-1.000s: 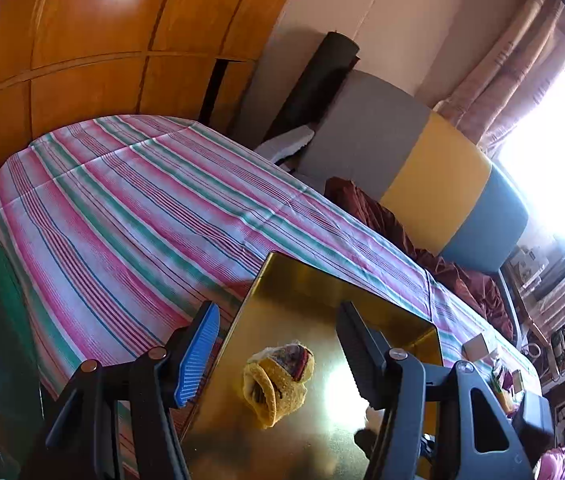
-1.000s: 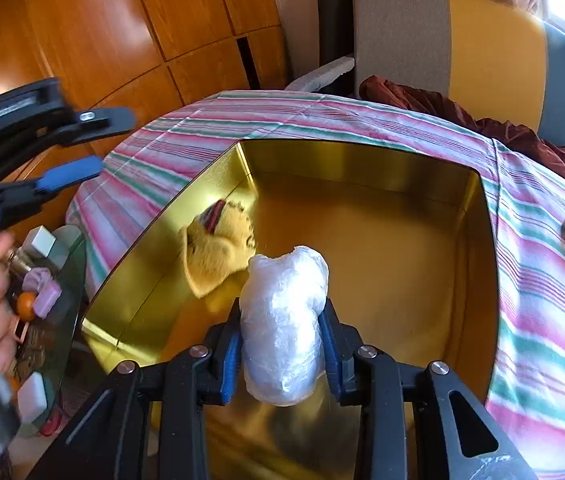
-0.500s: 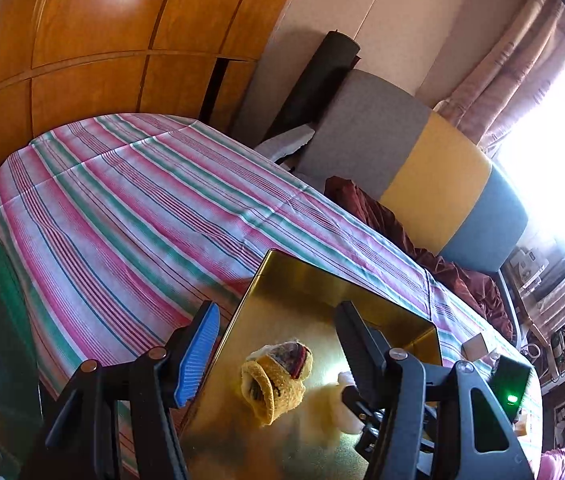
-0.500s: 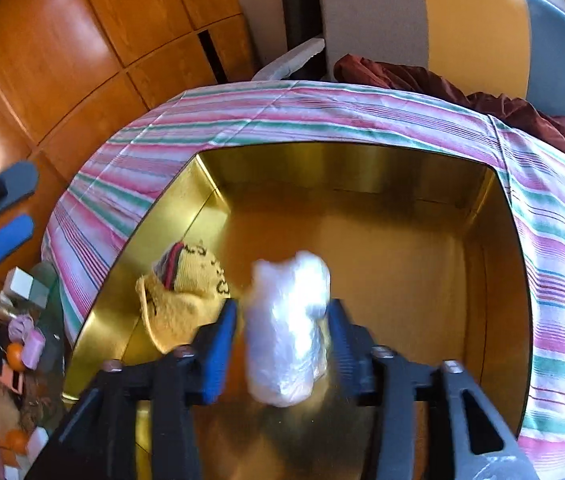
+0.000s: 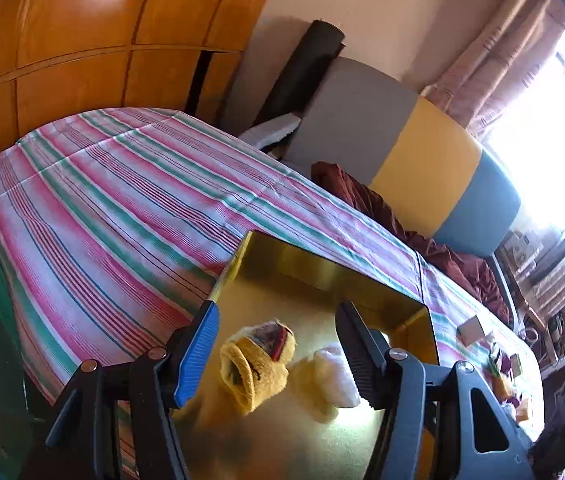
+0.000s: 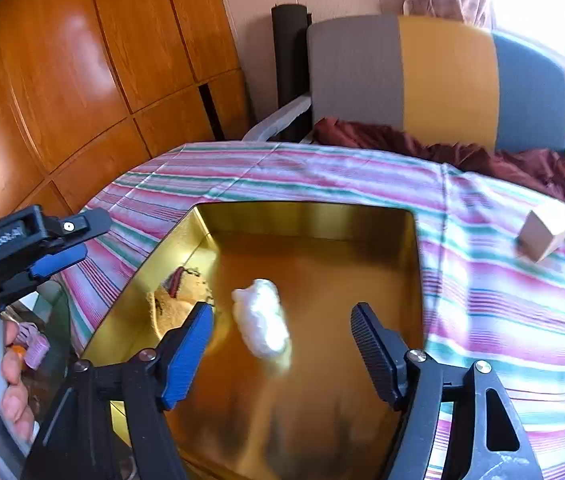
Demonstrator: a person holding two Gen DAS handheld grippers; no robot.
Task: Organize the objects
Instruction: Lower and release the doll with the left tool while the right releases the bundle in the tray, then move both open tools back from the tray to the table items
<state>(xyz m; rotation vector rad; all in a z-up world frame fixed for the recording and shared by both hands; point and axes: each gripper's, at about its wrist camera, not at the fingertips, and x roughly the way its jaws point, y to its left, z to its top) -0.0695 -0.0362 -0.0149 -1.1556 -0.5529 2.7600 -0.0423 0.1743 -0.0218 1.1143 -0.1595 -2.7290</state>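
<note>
Drop step done: right gripper (image 6: 282, 344) jaws just opened, empty; white bundle (image 6: 262, 322) lies in gold tin (image 6: 310, 216) beside yellow sock (image 6: 178, 300). Left gripper (image 5: 276, 350) open, empty. Next: fetch box (image 6: 538, 240) far right.

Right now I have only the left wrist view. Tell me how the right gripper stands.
Observer: The right gripper is open. Its jaws have just been opening, and the pads press on nothing.
Operator: Report the white bundle. My finger hides part of it.
Observer: The bundle lies whole on the floor of the tin, below the open pads and beside the sock.
Operator: Say what is behind my camera.
Observer: A hand grips a grey handle below the left gripper, outside the tin's left wall.
</note>
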